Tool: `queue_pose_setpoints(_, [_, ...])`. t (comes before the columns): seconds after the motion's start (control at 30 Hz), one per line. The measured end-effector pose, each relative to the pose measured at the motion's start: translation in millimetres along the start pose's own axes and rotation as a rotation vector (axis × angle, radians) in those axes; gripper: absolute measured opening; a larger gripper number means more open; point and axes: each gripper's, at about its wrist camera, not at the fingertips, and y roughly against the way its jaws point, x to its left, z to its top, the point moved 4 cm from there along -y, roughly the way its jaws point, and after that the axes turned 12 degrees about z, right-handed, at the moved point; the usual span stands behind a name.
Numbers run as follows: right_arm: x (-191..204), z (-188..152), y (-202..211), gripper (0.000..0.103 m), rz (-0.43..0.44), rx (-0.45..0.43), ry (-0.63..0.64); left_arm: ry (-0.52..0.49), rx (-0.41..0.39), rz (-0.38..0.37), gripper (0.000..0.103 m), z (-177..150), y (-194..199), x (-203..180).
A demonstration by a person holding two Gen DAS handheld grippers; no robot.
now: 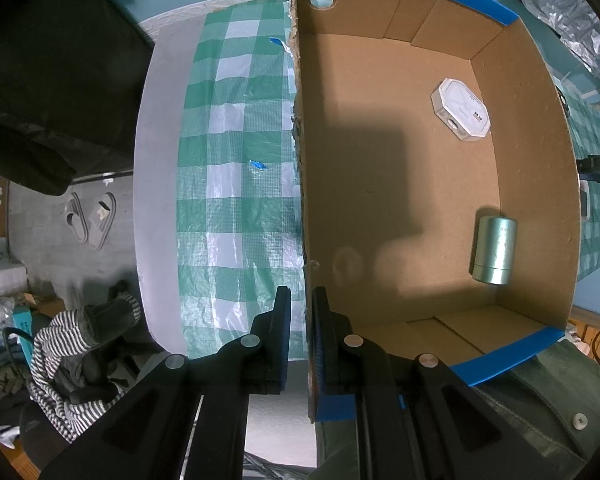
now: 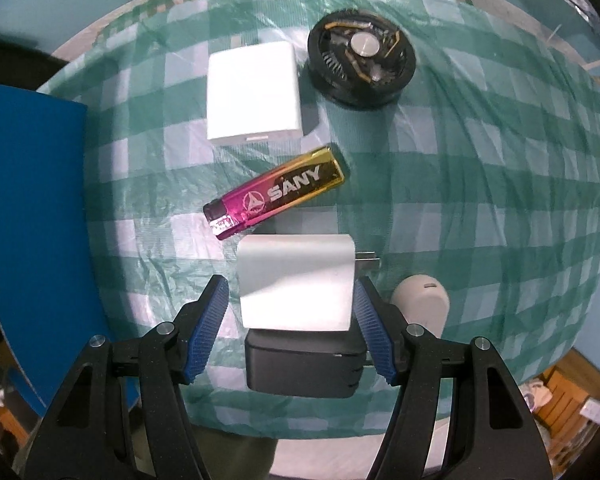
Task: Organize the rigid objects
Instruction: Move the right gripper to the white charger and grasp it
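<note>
My left gripper [image 1: 303, 300] is shut on the left wall of a cardboard box [image 1: 300, 184]. Inside the box lie a white octagonal case [image 1: 460, 110] and a pale green cylinder [image 1: 494, 250]. My right gripper [image 2: 292, 292] is open, its fingers on either side of a white plug charger [image 2: 296, 280]. A black adapter [image 2: 306, 370] lies under the charger's near end. Beyond them lie a pink-gold SANY lighter [image 2: 276, 196], a white square box [image 2: 254, 94] and a black round fan-like disc [image 2: 362, 64].
A beige rounded object [image 2: 422, 306] lies right of my right finger. The blue outer side of the box [image 2: 32, 220] stands at the left. The green checked cloth [image 2: 480, 200] covers the round table. Slippers [image 1: 92, 218] and clothes [image 1: 72, 344] lie on the floor.
</note>
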Motion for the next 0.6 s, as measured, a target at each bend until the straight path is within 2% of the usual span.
queue_pose_setpoints(0.33, [-7.3, 2.5, -21.8, 0.066, -0.030, 0.004, -0.027, 0.001, 0.000, 0.000, 0.010, -3.1, -1.6, -1.3])
queue_pose_setpoints(0.43, [-8.3, 1.7, -20.7, 0.060, -0.055, -0.004, -0.023, 0.001, 0.000, -0.001, 0.010, -4.2, -3.1, -1.5])
queue_pose_setpoints(0.6, [-7.5, 2.0, -23.7, 0.059, -0.067, -0.016, -0.013, 0.001, 0.000, -0.001, 0.010, -4.8, -3.2, -1.7])
